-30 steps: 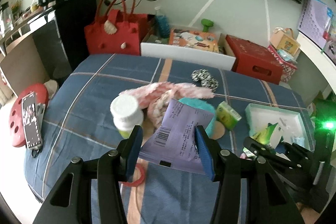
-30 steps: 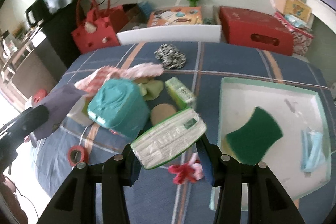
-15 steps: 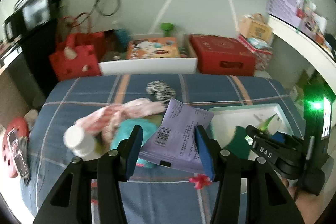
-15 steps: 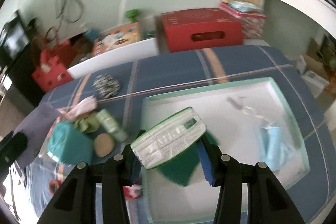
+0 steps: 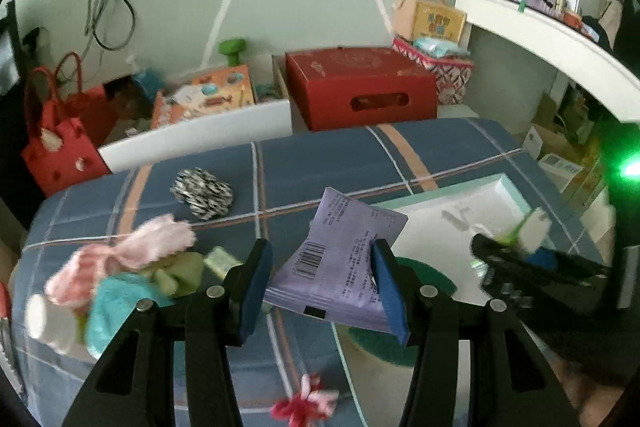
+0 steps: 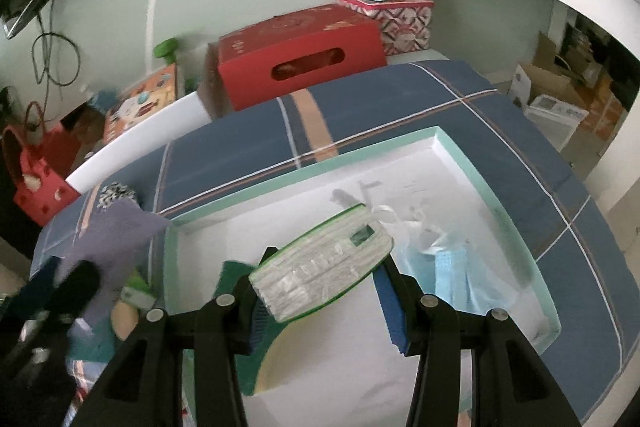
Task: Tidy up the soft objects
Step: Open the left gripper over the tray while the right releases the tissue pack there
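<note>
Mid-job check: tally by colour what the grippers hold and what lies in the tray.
Purple: 1, packet in left gripper
Green: 2, tissue pack in right gripper; sponge in tray
Blue: 1, face mask in tray
Total: 4

One purple packet (image 5: 340, 259), one tissue pack (image 6: 320, 267), one tray (image 6: 460, 155), two red boxes (image 5: 360, 87).

From my feed, the only marking I can make out is a black barcode on the lilac packet (image 5: 340, 267); lines of small print run beside it, too fine to read; the green-edged tissue pack (image 6: 324, 267) carries a dark label and pale lettering, both blurred; nothing else is legible.
</note>
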Demonstrator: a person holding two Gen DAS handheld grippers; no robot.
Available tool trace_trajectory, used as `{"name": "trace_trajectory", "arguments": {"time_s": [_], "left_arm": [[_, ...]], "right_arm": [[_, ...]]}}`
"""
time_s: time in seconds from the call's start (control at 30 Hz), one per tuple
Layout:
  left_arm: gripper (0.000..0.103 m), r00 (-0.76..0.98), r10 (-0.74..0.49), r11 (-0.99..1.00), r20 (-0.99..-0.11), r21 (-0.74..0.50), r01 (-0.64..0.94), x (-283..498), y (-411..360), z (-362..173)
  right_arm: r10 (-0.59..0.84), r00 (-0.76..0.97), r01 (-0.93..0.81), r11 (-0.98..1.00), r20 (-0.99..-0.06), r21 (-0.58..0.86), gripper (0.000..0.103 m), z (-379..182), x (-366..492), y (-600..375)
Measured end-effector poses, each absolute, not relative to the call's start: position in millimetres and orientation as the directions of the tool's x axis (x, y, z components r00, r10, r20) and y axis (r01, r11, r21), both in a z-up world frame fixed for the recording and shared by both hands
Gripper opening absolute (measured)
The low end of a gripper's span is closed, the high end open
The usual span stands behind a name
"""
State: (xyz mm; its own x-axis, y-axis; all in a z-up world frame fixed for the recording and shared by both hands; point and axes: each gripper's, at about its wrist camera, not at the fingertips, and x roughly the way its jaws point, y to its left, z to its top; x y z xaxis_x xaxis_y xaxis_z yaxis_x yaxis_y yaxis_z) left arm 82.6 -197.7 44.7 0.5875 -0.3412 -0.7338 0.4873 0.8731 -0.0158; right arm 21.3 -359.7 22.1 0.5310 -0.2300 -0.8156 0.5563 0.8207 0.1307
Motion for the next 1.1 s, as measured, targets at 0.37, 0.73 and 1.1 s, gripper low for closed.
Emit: {"name": "trace_trajectory", "arguments": {"time_s": [0.37,0.73,1.1], "left_arm": [[0.053,0.584,-0.315,0.876,-0.748,0.009,0.483,109,-230,3],[0.053,0.491,-0.316,0.843,-0.812,-0.001,0.539,100,-249,-25],[0.065,0.473,-0.335,0.859,-0.815,-0.058,0.509,102,-232,6]], "right_arm": [[-0.277,0.506,0.613,0.782,-0.817,0.114,0.050,10,29,-391],[-0.294,0.485,0.650,0.751,-0.824,0.115,0.050,7,24,-407],[-0.328,0.492,0.632,0.772,-0.806,0.071,0.073,29,17,-399]]}}
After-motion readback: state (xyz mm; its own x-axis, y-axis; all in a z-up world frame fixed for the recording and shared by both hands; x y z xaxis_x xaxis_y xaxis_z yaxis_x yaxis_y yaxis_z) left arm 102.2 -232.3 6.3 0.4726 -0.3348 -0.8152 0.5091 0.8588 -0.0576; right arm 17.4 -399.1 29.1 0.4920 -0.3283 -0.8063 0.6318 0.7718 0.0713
